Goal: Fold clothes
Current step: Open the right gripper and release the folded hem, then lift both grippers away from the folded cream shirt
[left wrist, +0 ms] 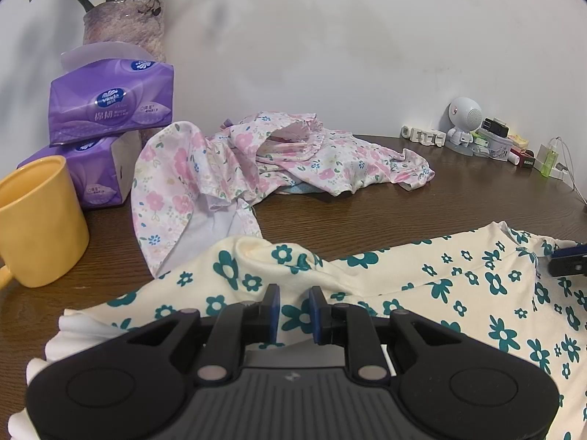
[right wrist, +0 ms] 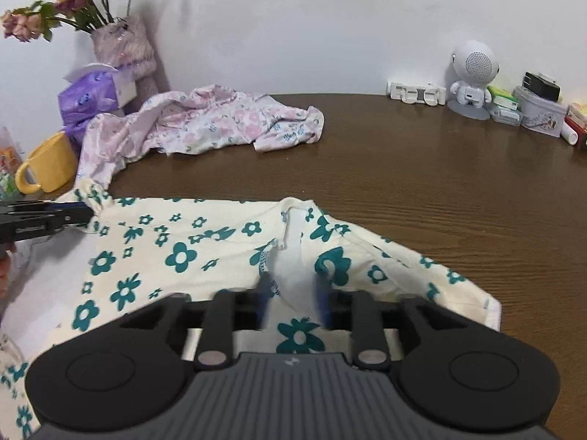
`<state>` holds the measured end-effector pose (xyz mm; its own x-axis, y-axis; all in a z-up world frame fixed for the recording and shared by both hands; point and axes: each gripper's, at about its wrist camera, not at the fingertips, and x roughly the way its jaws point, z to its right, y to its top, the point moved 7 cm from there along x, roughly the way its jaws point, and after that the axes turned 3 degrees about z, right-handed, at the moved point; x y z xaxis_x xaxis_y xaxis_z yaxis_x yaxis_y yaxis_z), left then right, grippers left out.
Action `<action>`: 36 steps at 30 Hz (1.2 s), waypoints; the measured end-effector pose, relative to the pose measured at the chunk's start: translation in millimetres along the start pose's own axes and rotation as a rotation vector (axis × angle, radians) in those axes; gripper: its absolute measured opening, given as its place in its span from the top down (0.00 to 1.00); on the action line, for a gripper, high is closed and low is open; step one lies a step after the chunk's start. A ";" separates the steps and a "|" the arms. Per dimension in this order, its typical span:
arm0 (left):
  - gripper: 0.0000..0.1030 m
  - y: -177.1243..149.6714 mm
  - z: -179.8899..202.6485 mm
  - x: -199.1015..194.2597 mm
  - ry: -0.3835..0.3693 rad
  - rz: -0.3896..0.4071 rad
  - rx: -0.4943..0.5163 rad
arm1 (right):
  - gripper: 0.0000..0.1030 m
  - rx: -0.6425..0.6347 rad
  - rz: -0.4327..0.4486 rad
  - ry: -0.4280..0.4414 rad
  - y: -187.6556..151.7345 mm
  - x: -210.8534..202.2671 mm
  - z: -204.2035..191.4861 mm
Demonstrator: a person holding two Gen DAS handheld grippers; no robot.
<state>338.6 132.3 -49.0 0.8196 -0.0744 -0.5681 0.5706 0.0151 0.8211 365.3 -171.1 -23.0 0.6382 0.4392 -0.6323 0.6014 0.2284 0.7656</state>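
Note:
A cream garment with teal flowers lies spread on the brown table, its neckline facing the right wrist camera. My left gripper is shut on a bunched fold at the garment's left edge, and it also shows at the left border of the right wrist view. My right gripper hovers over the neckline with its blurred blue fingers apart, white inner cloth between them and no pinch visible. Its tip shows at the right edge of the left wrist view. A crumpled pink floral garment lies behind.
A yellow mug stands at the left, beside stacked purple tissue packs and a flower vase. At the back right are a white robot-shaped speaker and several small boxes. Bare wood stretches to the right.

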 end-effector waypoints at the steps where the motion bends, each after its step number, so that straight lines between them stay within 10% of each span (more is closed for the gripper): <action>1: 0.84 0.1 0.0 0.0 0.000 0.000 0.000 | 0.55 -0.013 0.009 -0.010 -0.4 -3.4 0.5; 12: 0.75 26.3 21.7 -53.7 -0.082 0.069 -0.041 | 0.56 -0.020 0.093 -0.045 -3.7 -45.7 4.9; 21: 0.76 -15.2 126.2 -81.2 -0.297 -0.121 0.158 | 0.66 -0.001 0.016 -0.044 -36.3 -62.0 24.6; 36: 0.81 -61.8 152.9 -92.4 -0.285 -0.179 0.206 | 0.80 0.060 0.069 -0.016 -43.7 -82.6 45.3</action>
<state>219.6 -14.2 -38.8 0.6441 -0.3316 -0.6893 0.6573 -0.2211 0.7205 308.1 -256.8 -9.6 0.6864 0.4381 -0.5804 0.5831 0.1454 0.7993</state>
